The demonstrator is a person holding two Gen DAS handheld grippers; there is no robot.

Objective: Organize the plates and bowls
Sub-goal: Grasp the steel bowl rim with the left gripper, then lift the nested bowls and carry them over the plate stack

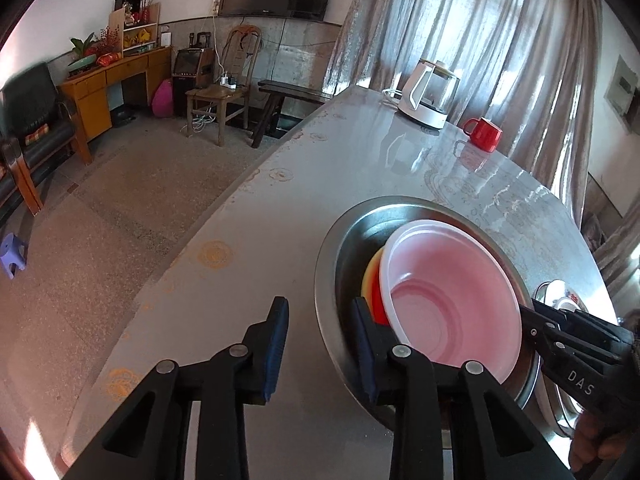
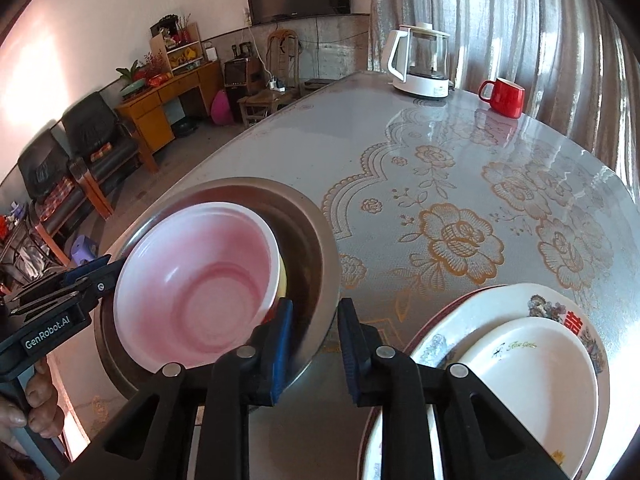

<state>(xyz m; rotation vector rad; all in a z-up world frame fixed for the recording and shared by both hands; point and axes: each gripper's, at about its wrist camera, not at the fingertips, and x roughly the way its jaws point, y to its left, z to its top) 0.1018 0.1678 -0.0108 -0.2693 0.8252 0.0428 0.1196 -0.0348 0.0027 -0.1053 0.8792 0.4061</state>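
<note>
Steel basin (image 1: 340, 240) on the worktop (image 1: 248, 280), holding a tilted pink-white bowl (image 1: 452, 292) over a yellow-red one (image 1: 374, 280). The left gripper (image 1: 320, 344) straddles the basin's near rim; the right gripper (image 2: 314, 346) straddles the opposite rim. Fingers (image 2: 280, 344) on both stand narrowly apart, whether pressing metal cannot be told. Stacked plates (image 2: 540, 356) lie right of the right fingers.

The pink plastic bowl (image 1: 452, 296) inside the wide steel basin (image 1: 340, 248) hides most of a yellow-and-red dish (image 1: 374, 280) beneath it. Beside the basin, the stacked white patterned plates (image 2: 532, 360) run off the right wrist view's lower edge.
</note>
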